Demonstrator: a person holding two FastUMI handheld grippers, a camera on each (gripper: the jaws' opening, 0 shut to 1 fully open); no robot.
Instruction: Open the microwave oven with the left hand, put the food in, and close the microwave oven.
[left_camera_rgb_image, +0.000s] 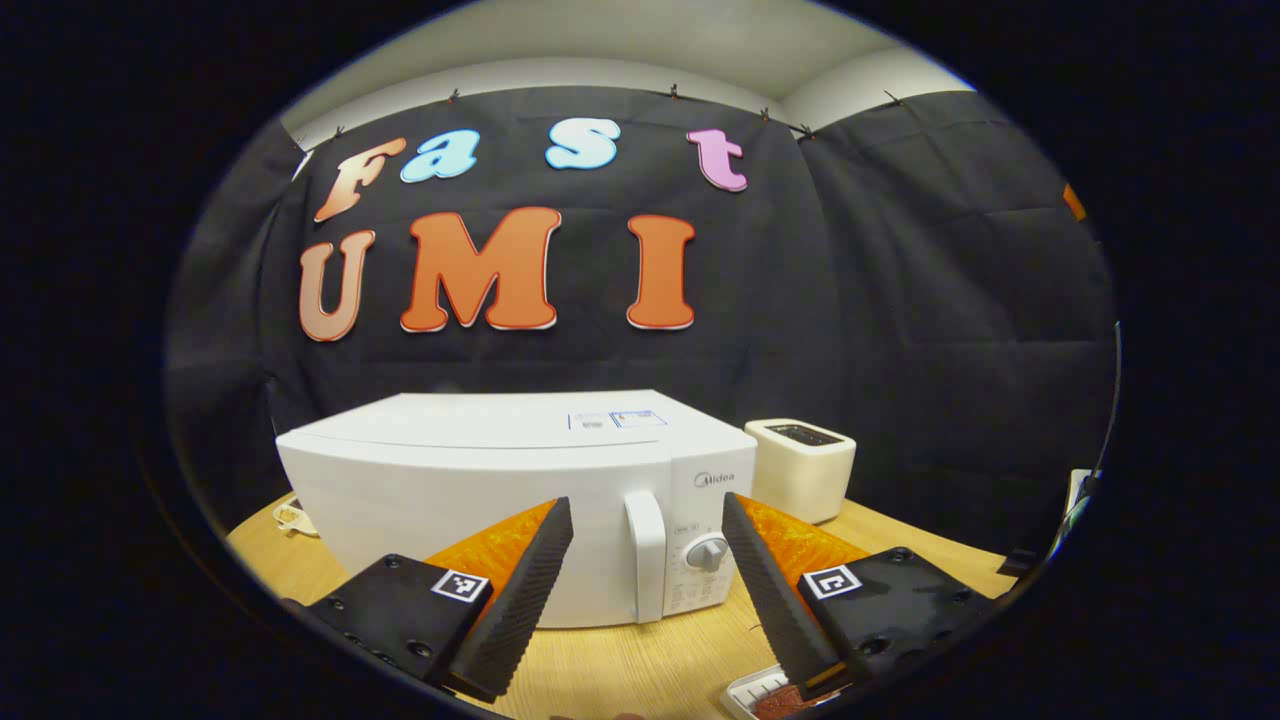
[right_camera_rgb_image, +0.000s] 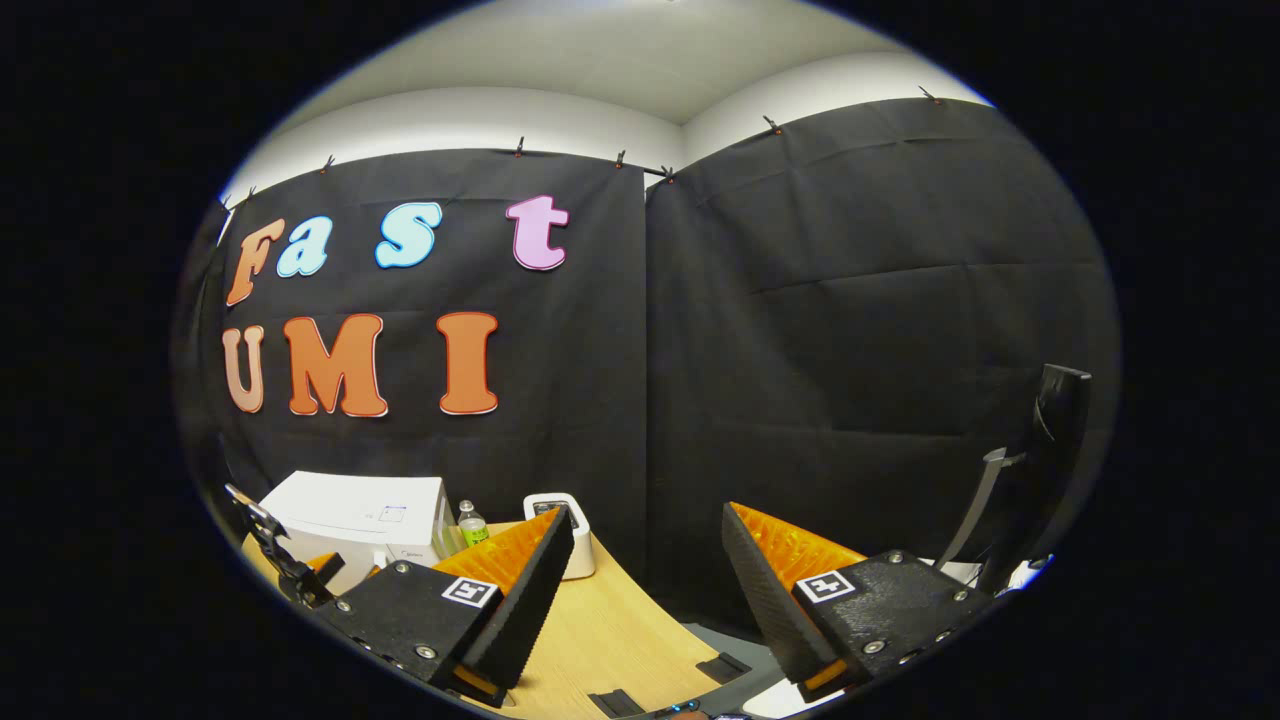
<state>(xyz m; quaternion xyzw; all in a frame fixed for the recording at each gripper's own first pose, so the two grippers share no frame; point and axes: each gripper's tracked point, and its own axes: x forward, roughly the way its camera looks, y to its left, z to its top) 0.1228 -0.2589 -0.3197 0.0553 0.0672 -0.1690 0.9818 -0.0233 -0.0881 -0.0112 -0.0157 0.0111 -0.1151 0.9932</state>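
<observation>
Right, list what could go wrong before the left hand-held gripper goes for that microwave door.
1. The left hand-held gripper is open and apart from the door handle; the control knob sits just beside the handle, so a finger could catch it.
2. The microwave rests loose on the table; a hard pull might drag it.
3. The food tray lies beneath the gripper's right finger and could be knocked.

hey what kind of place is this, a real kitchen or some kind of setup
Likely a staged recording booth, not a real kitchen: a microwave oven and a toaster sit on a wooden table ringed by black cloth walls.
</observation>
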